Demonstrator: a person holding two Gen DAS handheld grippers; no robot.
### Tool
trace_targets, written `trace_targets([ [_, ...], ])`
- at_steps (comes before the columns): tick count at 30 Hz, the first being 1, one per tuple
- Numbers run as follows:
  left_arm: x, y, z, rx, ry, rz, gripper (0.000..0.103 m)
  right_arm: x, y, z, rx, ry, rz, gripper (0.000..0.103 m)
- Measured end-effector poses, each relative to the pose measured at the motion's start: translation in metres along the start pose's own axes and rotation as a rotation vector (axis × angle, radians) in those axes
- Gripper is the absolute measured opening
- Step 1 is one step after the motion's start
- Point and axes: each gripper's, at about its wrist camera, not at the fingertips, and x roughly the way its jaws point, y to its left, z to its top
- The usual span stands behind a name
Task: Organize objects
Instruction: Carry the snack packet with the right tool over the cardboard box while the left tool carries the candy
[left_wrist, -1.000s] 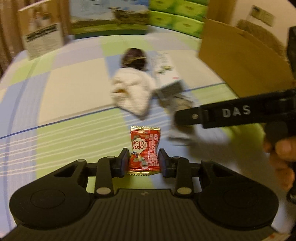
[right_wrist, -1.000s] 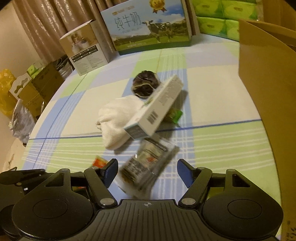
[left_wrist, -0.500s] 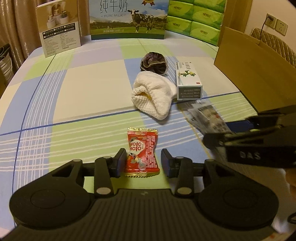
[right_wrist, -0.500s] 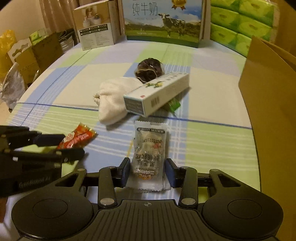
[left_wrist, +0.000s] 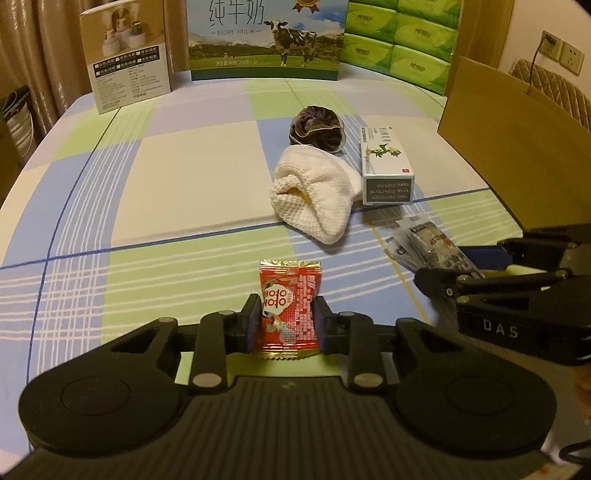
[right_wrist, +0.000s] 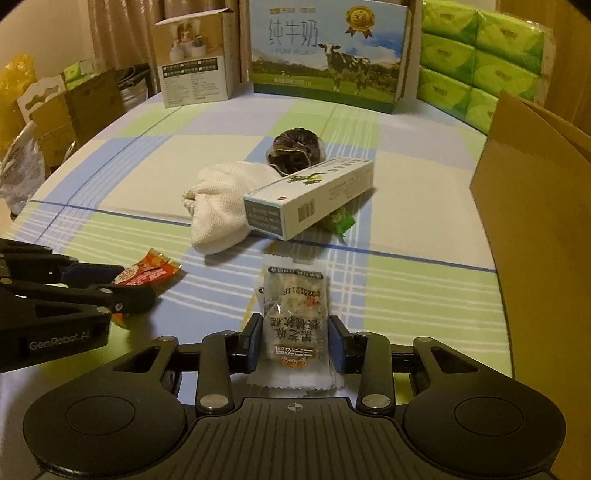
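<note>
A red candy packet (left_wrist: 291, 291) lies on the checked tablecloth (left_wrist: 184, 177). My left gripper (left_wrist: 286, 314) is closing on it, and its pads press the packet's two sides. From the right wrist view the same packet (right_wrist: 147, 271) sticks out of the left gripper (right_wrist: 133, 284). A clear snack packet (right_wrist: 295, 295) with dark print sits between the pads of my right gripper (right_wrist: 295, 332), whose jaws are closing and pinch its sides. In the left wrist view this packet (left_wrist: 432, 243) juts from the right gripper (left_wrist: 450, 267).
A white knitted cloth (left_wrist: 317, 192), a dark scrunchie (left_wrist: 316, 127) and a white carton (left_wrist: 386, 166) lie mid-table; a green wrapper (right_wrist: 341, 221) peeks from under the carton. An open cardboard box (left_wrist: 517, 147) stands right. A milk case (left_wrist: 266, 37), green tissue packs (left_wrist: 406, 37) and a small box (left_wrist: 127, 59) line the back.
The right gripper's wide jaws have come in against the clear snack packet and its view has rolled level. The left jaws have tightened on the red packet.
</note>
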Motion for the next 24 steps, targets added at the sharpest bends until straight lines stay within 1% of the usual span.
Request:
trace_targets([
  [6, -0.017, -0.007, -0.003, 0.007, -0.024, 0.0, 0.024, -0.03, -0.003, -0.009, 0.016, -0.027, -0.006, 0.033],
  [13, -0.047, -0.03, -0.002, 0.021, -0.047, -0.02, 0.023, -0.087, -0.014, -0.019, 0.071, -0.046, -0.011, 0.033],
  [18, -0.085, -0.054, -0.005, -0.025, -0.056, -0.047, 0.023, -0.137, -0.022, -0.02, 0.096, -0.069, -0.01, 0.033],
  [22, -0.116, -0.078, -0.009, -0.041, -0.071, -0.063, 0.024, -0.18, -0.035, -0.023, 0.121, -0.107, -0.006, 0.033],
  [24, -0.133, -0.093, -0.011, -0.045, -0.079, -0.073, 0.023, -0.2, -0.044, -0.025, 0.125, -0.127, -0.021, 0.033],
])
